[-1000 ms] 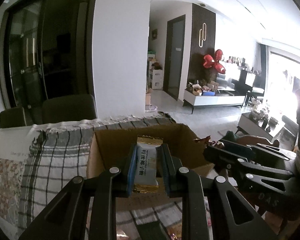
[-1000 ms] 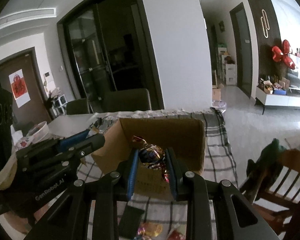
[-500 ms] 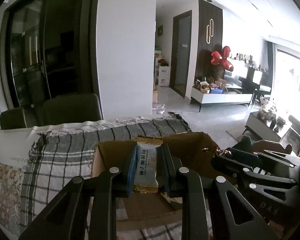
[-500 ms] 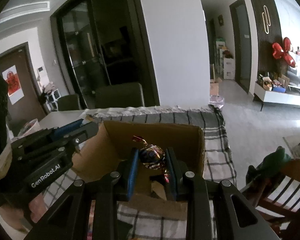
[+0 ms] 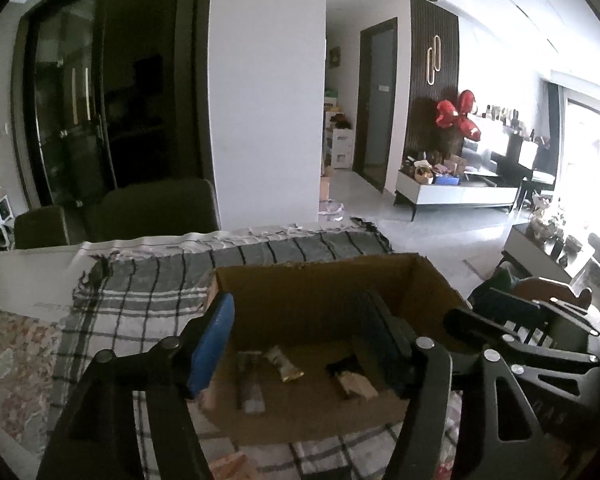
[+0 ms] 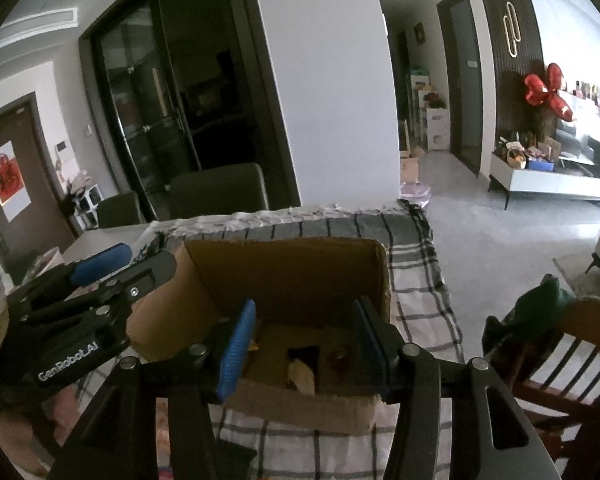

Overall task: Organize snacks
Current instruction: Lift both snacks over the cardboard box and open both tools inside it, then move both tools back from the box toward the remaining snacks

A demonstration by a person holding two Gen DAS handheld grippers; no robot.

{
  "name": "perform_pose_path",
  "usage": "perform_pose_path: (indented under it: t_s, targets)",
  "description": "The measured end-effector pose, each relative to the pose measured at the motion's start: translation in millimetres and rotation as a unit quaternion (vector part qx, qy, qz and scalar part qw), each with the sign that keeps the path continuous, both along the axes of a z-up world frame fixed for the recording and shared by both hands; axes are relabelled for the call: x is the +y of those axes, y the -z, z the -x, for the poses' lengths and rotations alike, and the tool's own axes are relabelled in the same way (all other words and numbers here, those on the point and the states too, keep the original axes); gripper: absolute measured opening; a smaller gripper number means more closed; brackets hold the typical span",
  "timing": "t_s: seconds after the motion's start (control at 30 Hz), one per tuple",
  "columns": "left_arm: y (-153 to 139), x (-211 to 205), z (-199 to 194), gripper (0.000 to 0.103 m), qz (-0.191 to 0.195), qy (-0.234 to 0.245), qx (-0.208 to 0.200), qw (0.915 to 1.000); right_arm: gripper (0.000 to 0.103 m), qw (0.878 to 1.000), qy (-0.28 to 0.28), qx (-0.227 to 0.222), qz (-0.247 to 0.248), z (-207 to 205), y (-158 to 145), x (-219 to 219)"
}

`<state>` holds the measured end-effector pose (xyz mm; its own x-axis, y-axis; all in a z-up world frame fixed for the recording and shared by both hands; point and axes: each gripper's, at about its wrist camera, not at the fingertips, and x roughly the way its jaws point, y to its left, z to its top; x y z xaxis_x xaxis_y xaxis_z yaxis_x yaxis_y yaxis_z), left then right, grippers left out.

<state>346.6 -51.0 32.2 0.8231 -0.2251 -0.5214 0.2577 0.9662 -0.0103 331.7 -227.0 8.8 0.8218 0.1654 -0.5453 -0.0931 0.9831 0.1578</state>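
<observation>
An open cardboard box [image 5: 320, 284] [image 6: 284, 268] stands on a checked cloth. My left gripper [image 5: 300, 320] hovers over the box's near side, its jaws opening with nothing between them. Below it a white snack packet [image 5: 284, 364] lies on the box floor beside other wrappers [image 5: 352, 384]. My right gripper [image 6: 304, 324] hangs over the box too, jaws opening and empty. A dark round candy [image 6: 338, 356] and a pale wrapper [image 6: 302, 376] rest on the box floor under it. Each gripper shows at the side of the other's view.
The checked cloth [image 5: 140, 292] covers the table, with loose snacks at its near edge [image 5: 228, 460]. Dark chairs [image 5: 152, 208] stand behind the table. A wooden chair [image 6: 560, 344] with a green cloth is at the right.
Both grippers moved forward over the box and opened. The white packet dropped from the left one and the round candy from the right one; both now lie inside the box.
</observation>
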Motion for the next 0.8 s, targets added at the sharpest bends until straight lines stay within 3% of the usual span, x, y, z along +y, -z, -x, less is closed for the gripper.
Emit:
perform_pose_path:
  t_s: [0.17,0.4,0.8]
  targets:
    - [-2,6,27,0.077,-0.006,0.002,-0.007,1.0,0.052,1.0,0.001,-0.011,0.009,25,-2,2]
    - [-3,15,67,0.077,-0.023,-0.015,-0.026,0.9993,0.055,0.999,0.002,-0.03,0.017,60,-3,11]
    - [10,30,117,0.079,-0.038,-0.026,-0.019,0.9988,0.055,0.999,-0.006,-0.03,0.023,102,4,25]
